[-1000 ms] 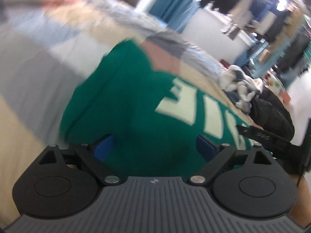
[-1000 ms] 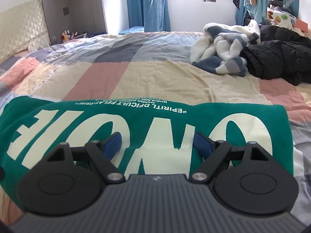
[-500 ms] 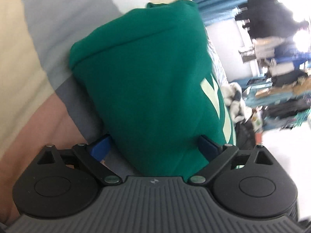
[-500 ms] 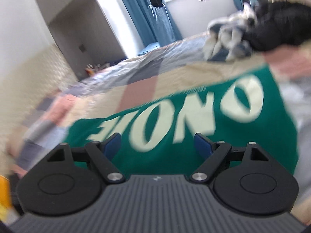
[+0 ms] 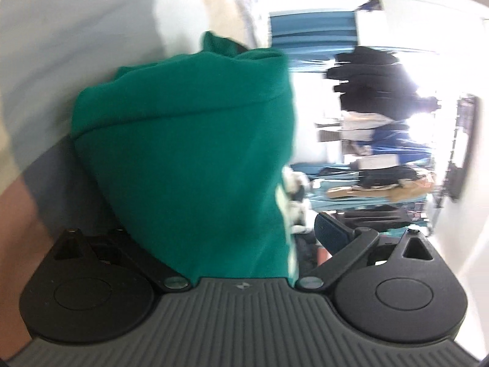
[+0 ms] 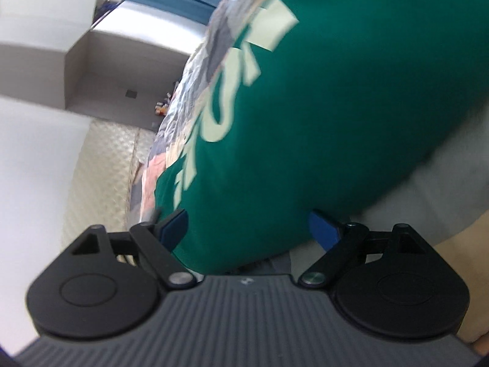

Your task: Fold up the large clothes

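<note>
We see the green garment [image 5: 189,159] lying folded on the patchwork bedspread [image 6: 195,70], its pale lettering [image 6: 232,91] visible in the right wrist view. The left gripper [image 5: 220,238] has its jaws opening; the garment's edge sits between them, and its left pad is hidden by cloth, so contact there is uncertain. The right gripper [image 6: 247,229] also has its jaws opening, with the garment's end between the blue pads [image 6: 324,229].
</note>
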`<state>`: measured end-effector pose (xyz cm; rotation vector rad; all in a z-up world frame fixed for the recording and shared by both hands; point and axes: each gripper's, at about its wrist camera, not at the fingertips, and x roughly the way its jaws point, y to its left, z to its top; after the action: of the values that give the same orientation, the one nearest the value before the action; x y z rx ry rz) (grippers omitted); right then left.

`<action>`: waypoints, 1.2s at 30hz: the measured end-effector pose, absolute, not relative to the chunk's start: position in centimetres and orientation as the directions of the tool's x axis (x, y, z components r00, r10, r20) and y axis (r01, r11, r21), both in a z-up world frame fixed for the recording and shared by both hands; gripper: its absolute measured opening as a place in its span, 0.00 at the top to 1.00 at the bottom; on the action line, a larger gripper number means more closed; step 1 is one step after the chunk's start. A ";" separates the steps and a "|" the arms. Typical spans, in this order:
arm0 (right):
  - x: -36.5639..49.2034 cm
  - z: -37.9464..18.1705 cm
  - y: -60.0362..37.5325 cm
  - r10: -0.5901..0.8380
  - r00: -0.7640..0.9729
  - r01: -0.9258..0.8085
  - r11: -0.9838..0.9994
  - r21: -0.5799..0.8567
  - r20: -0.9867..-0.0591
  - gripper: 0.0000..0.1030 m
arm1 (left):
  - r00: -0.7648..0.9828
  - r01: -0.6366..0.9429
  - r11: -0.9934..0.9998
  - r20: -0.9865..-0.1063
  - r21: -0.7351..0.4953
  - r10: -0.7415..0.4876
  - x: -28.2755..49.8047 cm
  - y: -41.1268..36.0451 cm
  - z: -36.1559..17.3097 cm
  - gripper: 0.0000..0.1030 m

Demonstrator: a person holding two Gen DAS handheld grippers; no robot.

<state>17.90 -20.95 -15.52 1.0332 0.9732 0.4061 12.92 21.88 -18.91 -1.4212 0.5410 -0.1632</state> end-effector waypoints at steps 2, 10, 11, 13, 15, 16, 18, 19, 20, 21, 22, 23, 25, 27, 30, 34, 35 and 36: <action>18.0 -16.7 -20.7 0.708 0.521 0.213 0.433 0.876 -0.477 0.14 | 0.876 -0.175 0.141 -0.219 -0.974 -0.430 13.4 22.1 -18.5 0.02; 18.0 -18.3 -22.2 0.597 0.672 0.337 0.281 0.899 -0.438 0.13 | 0.887 -0.113 0.071 -0.133 -0.991 -0.443 13.0 22.2 -18.2 0.02; 17.9 -18.3 -22.9 0.564 0.705 0.347 0.254 0.903 -0.429 0.13 | 0.886 -0.120 0.070 -0.138 -0.990 -0.442 13.0 22.6 -18.2 0.02; 17.5 -18.2 -24.1 0.496 0.758 0.374 0.202 0.905 -0.424 0.13 | 0.882 -0.149 0.066 -0.162 -0.987 -0.443 13.5 22.7 -18.3 0.02; 17.0 -18.1 -25.0 0.422 0.796 0.399 0.174 0.900 -0.434 0.13 | 0.874 -0.185 0.066 -0.195 -0.981 -0.446 13.7 22.6 -18.7 0.01; 16.7 -17.9 -25.2 0.390 0.810 0.405 0.170 0.899 -0.438 0.13 | 0.869 -0.209 0.072 -0.219 -0.975 -0.443 13.9 22.5 -18.9 0.01; 16.9 -17.8 -25.0 0.382 0.810 0.411 0.173 0.895 -0.446 0.13 | 0.860 -0.253 0.084 -0.263 -0.964 -0.438 14.4 22.5 -19.2 0.01; 17.0 -17.8 -24.8 0.375 0.811 0.415 0.172 0.893 -0.449 0.13 | 0.856 -0.274 0.080 -0.281 -0.958 -0.434 14.7 22.5 -19.4 0.01; 16.9 -17.8 -24.6 0.367 0.812 0.420 0.175 0.891 -0.455 0.13 | 0.855 -0.290 0.072 -0.292 -0.954 -0.429 14.9 22.5 -19.7 0.01; 16.8 -17.8 -24.4 0.361 0.811 0.424 0.180 0.888 -0.461 0.13 | 0.856 -0.301 0.062 -0.298 -0.952 -0.424 15.3 22.6 -20.0 0.01; 16.6 -17.7 -24.7 0.357 0.811 0.426 0.179 0.887 -0.462 0.13 | 0.855 -0.314 0.050 -0.305 -0.948 -0.420 15.8 22.6 -20.3 0.01; 16.5 -17.8 -25.0 0.357 0.812 0.429 0.173 0.887 -0.462 0.13 | 0.855 -0.320 0.044 -0.308 -0.947 -0.417 16.2 22.6 -20.4 0.01; 15.8 -18.2 -27.0 0.346 0.813 0.441 0.157 0.884 -0.467 0.13 | 0.856 -0.324 0.049 -0.315 -0.945 -0.410 17.2 22.5 -20.4 0.01; 15.6 -17.9 -27.2 0.312 0.827 0.444 0.150 0.883 -0.468 0.13 | 0.864 -0.325 0.030 -0.310 -0.945 -0.396 17.8 22.4 -20.8 0.01; 14.8 -17.9 -28.0 0.277 0.839 0.445 0.147 0.883 -0.469 0.13 | 0.866 -0.339 0.032 -0.325 -0.940 -0.381 18.8 22.0 -21.0 0.02; 16.0 -18.3 -28.2 0.263 0.843 0.445 0.149 0.883 -0.469 0.13 | 0.839 -0.374 0.139 -0.399 -0.917 -0.370 19.6 21.6 -20.1 0.22; 16.5 -18.6 -28.2 0.273 0.839 0.448 0.143 0.883 -0.470 0.12 | 0.839 -0.377 0.139 -0.401 -0.916 -0.368 19.7 21.6 -20.1 0.25; 17.0 -18.8 -28.3 0.286 0.834 0.450 0.139 0.882 -0.471 0.09 | 0.837 -0.380 0.149 -0.408 -0.913 -0.364 19.9 21.6 -20.0 0.32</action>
<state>16.98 -28.26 -18.83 1.4553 0.6278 -0.1305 19.89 21.64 -20.01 -1.4516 0.6347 0.0126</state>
